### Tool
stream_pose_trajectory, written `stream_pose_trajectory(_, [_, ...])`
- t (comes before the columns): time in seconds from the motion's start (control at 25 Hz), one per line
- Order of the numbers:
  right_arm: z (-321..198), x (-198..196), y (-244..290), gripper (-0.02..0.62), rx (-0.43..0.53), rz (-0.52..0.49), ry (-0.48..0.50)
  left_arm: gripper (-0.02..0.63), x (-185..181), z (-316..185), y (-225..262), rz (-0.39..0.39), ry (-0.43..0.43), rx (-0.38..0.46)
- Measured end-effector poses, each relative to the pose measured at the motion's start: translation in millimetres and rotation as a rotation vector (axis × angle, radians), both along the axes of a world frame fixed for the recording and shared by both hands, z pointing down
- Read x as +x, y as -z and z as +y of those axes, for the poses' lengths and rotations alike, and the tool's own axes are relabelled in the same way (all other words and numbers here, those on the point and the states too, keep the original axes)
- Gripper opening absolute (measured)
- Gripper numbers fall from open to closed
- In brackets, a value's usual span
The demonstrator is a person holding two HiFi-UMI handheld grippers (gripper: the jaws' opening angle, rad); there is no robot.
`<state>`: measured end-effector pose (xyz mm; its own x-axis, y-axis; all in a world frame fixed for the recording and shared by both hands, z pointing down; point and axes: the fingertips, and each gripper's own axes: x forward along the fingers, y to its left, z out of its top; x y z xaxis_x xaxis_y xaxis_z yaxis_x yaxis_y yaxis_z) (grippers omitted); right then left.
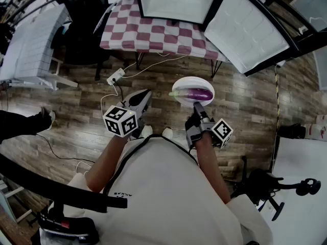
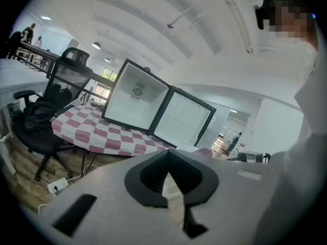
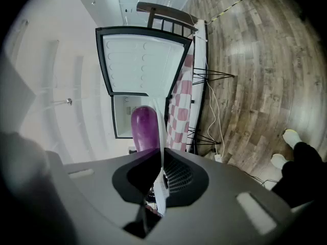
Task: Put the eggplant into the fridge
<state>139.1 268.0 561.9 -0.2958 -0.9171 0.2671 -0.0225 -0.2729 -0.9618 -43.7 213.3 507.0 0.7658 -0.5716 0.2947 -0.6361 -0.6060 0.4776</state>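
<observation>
A purple eggplant point(image 1: 197, 94) lies on a white plate point(image 1: 183, 86) held out over the wooden floor in front of me. My right gripper point(image 1: 196, 106) is shut on the plate's near rim. In the right gripper view the plate point(image 3: 162, 131) stands edge-on between the jaws with the eggplant point(image 3: 144, 129) beyond them. The small fridge point(image 1: 171, 1) stands on a checkered table point(image 1: 153, 34) ahead, its door point(image 1: 245, 29) swung wide open to the right. My left gripper point(image 1: 142, 100) hangs level beside the plate, shut and holding nothing; its view shows the fridge point(image 2: 138, 93).
A black office chair point(image 1: 84, 29) stands left of the table, and a white power strip point(image 1: 115, 77) with cables lies on the floor under it. White tables flank the room at left point(image 1: 25, 45) and lower right point(image 1: 301, 188). A black stand point(image 1: 265, 182) is at my right.
</observation>
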Motion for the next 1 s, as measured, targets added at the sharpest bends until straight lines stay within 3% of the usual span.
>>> stream_pose_trajectory(1.0, [9.2, -36.8, 3.5, 0.025, -0.004, 0.021, -0.068, 0.008, -47.9, 3.7, 4.0, 0.025, -0.031, 0.013])
